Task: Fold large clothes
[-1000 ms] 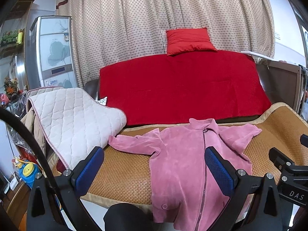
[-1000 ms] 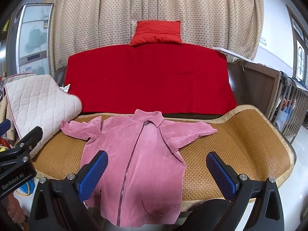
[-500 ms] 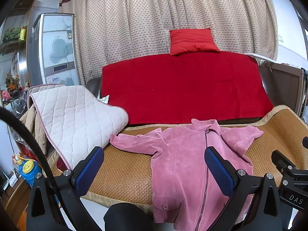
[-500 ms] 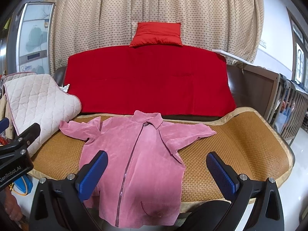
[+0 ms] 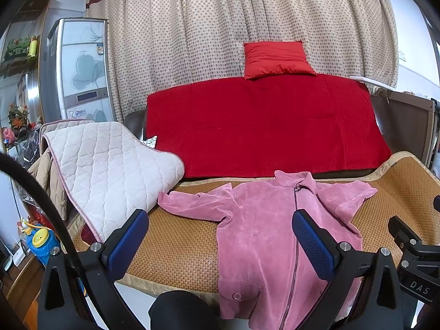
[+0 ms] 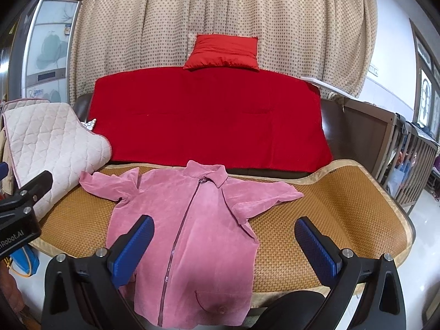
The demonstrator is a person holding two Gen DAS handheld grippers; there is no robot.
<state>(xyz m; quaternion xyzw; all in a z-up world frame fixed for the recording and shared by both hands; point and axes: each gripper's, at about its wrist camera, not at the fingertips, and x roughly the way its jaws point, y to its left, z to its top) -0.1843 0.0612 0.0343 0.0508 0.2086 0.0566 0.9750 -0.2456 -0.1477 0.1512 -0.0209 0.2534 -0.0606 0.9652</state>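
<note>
Pink jacket, woven tan mat, red blanket, red cushion, beige dotted curtain, blue-padded tongs

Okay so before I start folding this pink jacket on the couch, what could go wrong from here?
Two risks. The pink jacket's hem hangs over the front edge of the woven mat, so tugging a sleeve could drag the whole thing off the couch. Its left sleeve ends right beside the quilted pad; the left gripper, open now, might pinch the pad's edge along with the cuff.
</note>
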